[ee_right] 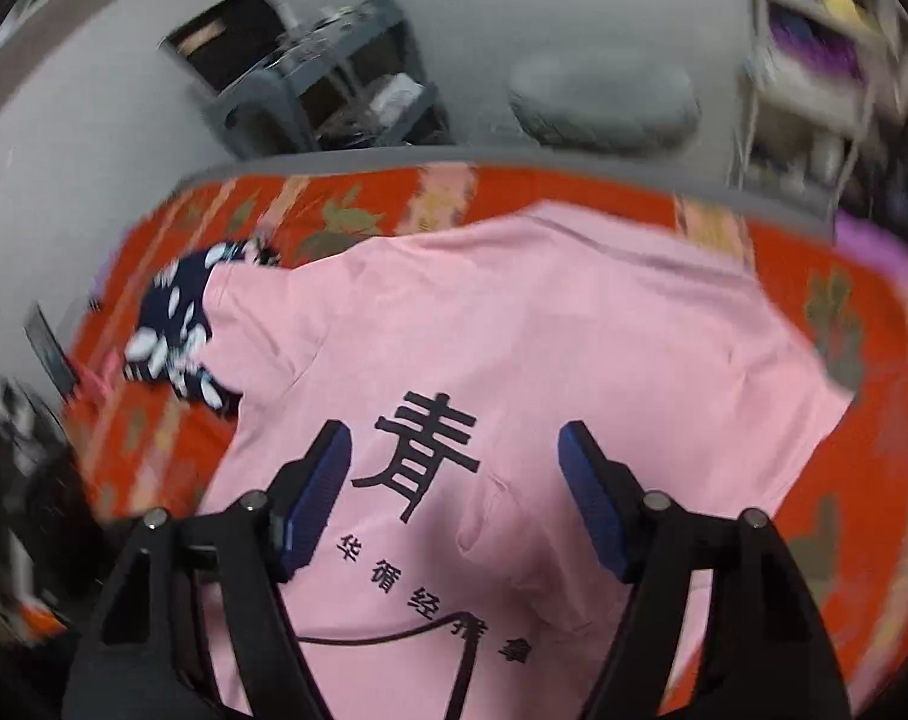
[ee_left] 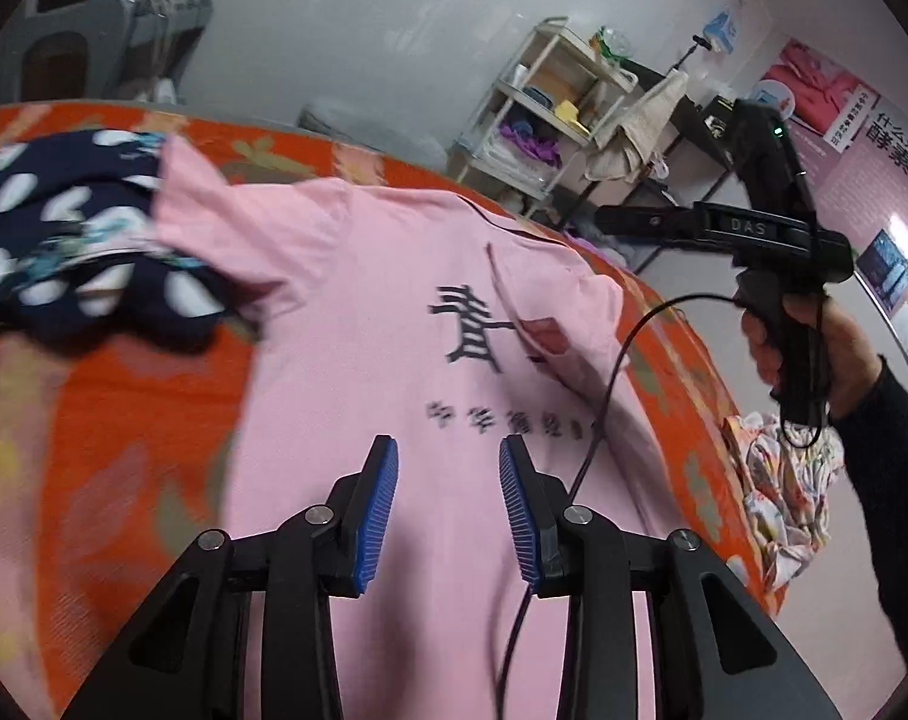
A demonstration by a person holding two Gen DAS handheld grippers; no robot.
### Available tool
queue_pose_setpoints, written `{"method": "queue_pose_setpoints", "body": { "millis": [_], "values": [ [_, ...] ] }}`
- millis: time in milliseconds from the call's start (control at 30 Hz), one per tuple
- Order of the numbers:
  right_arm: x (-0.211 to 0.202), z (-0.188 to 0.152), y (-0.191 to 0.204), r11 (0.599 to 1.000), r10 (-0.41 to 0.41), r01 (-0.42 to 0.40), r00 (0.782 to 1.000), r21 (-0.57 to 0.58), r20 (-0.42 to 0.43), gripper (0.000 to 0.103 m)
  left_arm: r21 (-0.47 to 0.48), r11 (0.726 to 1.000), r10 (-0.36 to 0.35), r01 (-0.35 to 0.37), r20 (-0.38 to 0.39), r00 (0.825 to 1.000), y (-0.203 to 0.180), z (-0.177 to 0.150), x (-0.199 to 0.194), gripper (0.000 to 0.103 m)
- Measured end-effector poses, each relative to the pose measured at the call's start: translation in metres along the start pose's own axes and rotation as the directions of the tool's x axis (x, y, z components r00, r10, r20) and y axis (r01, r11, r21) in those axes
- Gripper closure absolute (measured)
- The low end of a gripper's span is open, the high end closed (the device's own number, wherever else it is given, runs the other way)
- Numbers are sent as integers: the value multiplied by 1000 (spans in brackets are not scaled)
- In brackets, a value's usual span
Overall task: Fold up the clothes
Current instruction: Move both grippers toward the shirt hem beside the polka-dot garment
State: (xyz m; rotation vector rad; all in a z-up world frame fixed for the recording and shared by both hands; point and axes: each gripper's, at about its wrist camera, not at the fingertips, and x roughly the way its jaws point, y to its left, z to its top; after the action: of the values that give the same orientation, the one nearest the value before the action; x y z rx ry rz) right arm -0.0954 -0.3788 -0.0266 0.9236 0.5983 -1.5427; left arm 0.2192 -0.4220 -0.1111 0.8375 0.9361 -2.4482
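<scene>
A: How do the jaws stand on the left hand-held gripper (ee_left: 447, 450)?

B: Spread partway, blue pads apart, nothing between them — it hangs above the pink T-shirt (ee_left: 363, 312) without touching it.

A: And the right hand-held gripper (ee_right: 457, 444)?

B: Spread wider, also empty, above the big black character printed on the shirt. In the left wrist view you see it from the side, gripped by a hand (ee_left: 814, 348) in a dark sleeve, a black cable (ee_left: 604, 420) trailing from it.

A: Where does the shirt lie?

B: Spread flat, print up, on an orange patterned bed cover (ee_left: 93, 450). One sleeve touches a navy spotted garment (ee_left: 81, 240) at the left.

A: Anything hard to make out?

B: The right wrist view is smeared — shelves and floor behind blur. The shirt's lower hem is hidden behind both grippers, and a floral bundle (ee_left: 778, 492) at the right edge stays unclear.
</scene>
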Motion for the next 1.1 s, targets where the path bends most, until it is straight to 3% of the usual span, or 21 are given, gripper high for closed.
{"method": "queue_pose_setpoints", "body": {
  "millis": [33, 67, 167, 333, 433, 567, 733, 933, 1000, 1033, 1067, 1100],
  "values": [
    [-10, 9, 31, 991, -45, 49, 998, -125, 38, 25, -30, 999, 45, -45, 11, 999, 16, -11, -22, 49],
    [-15, 19, 61, 971, -63, 79, 995, -224, 82, 22, -56, 996, 75, -75, 9, 997, 29, -24, -38, 48],
    [6, 50, 125, 934, -51, 87, 993, -346, 111, 20, -95, 985, 141, -143, -32, 990, 59, -68, -72, 48],
    [93, 108, 157, 986, -42, 32, 998, -164, -53, 22, -136, 973, 176, -187, -89, 980, 86, -131, -107, 48],
    [137, 129, 179, 989, -86, 72, 990, -129, -110, 26, -173, 970, 154, -169, -96, 983, 96, -154, -122, 48],
    [181, 141, 202, 970, -190, 156, 964, -186, -186, 37, -208, 971, 101, -117, -87, 991, 99, -155, -129, 48],
    [202, 152, 213, 977, -179, 144, 955, -160, -235, 38, -188, 978, 75, -93, -101, 992, 99, -150, -128, 48],
    [211, 154, 222, 964, -231, 181, 932, -194, -280, 38, -170, 981, 72, -90, -112, 991, 99, -151, -127, 48],
    [220, 154, 218, 968, -231, 183, 920, -174, -316, 48, -186, 979, 64, -84, -110, 992, 100, -151, -129, 48],
    [224, 153, 216, 970, -228, 182, 915, -163, -334, 84, -196, 977, 59, -80, -109, 992, 101, -151, -130, 48],
    [225, 152, 213, 972, -223, 181, 913, -152, -341, 98, -202, 976, 58, -79, -108, 992, 102, -152, -133, 48],
    [224, 150, 211, 974, -216, 178, 915, -140, -341, 99, -198, 976, 65, -85, -108, 992, 102, -152, -135, 48]
  ]
}}
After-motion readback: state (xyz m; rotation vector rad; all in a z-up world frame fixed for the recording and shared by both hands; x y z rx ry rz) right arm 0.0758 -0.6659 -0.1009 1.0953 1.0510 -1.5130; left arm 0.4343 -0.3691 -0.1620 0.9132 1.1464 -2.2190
